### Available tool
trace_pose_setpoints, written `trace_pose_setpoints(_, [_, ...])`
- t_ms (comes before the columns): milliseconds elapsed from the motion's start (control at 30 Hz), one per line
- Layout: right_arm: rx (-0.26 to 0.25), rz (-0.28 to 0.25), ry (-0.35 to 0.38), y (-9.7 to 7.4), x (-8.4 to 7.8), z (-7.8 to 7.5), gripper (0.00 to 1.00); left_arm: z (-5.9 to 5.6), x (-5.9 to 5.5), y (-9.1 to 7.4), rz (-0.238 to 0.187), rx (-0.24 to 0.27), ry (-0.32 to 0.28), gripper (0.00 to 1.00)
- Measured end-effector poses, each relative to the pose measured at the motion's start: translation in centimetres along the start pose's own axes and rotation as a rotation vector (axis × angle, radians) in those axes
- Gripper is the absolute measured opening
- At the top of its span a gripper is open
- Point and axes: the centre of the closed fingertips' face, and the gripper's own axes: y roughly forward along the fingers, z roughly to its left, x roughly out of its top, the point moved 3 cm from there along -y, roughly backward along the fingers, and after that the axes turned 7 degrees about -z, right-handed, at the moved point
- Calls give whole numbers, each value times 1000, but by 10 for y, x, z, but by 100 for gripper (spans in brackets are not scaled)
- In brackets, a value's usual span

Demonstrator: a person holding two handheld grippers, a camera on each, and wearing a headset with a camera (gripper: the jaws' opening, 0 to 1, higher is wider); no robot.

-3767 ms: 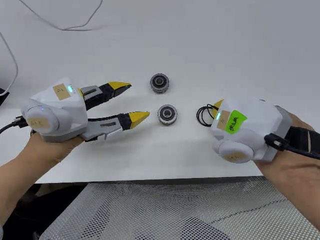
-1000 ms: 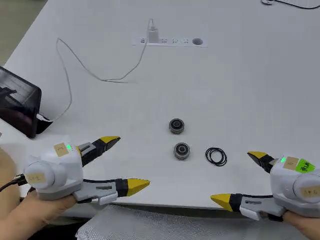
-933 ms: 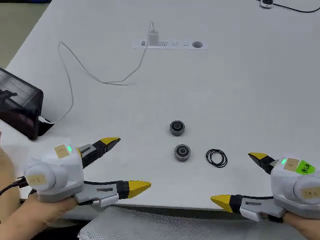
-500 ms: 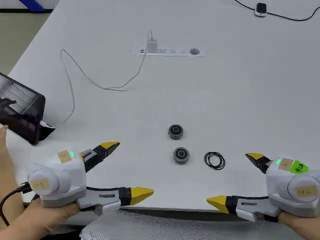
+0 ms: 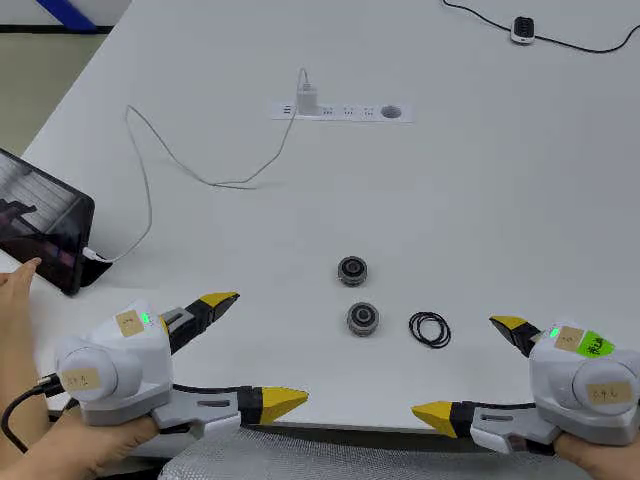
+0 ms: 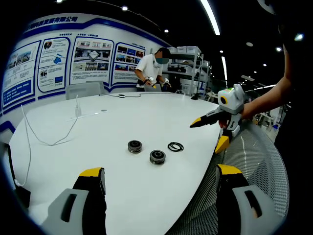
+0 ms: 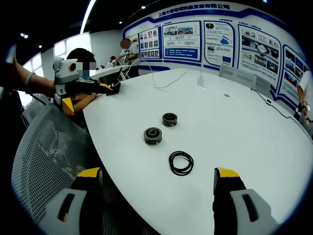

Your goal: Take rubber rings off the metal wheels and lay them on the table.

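Observation:
Two small metal wheels stand on the white table: the far wheel (image 5: 351,270) (image 6: 134,146) (image 7: 169,119) and the near wheel (image 5: 362,319) (image 6: 157,156) (image 7: 152,135). A bundle of black rubber rings (image 5: 430,329) (image 6: 175,146) (image 7: 181,162) lies flat just right of the near wheel. My left gripper (image 5: 257,352) (image 6: 159,180) is open at the table's near left edge, nothing between its yellow-tipped jaws. My right gripper (image 5: 472,368) (image 7: 156,180) is open at the near right edge, also with nothing in it. Both are well clear of the wheels and rings.
A white power strip (image 5: 340,111) with a plugged charger and a trailing cable (image 5: 170,160) lies far back. A dark tablet (image 5: 40,232) stands at the left edge. Another cable with a small device (image 5: 522,30) runs at the back right. A grey mesh surface (image 5: 330,455) lies below the table's front edge.
Since 3.8 s ago both grippers have drawn back to the table's near edge, and the right one has opened. The rings stay beside the near wheel. The head camera has tilted up.

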Motion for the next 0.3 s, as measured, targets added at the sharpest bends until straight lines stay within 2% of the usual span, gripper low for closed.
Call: trace_pose_setpoints(300, [-3,1,4,-1,0,-1,94,0,1,0,2,-1,2,94])
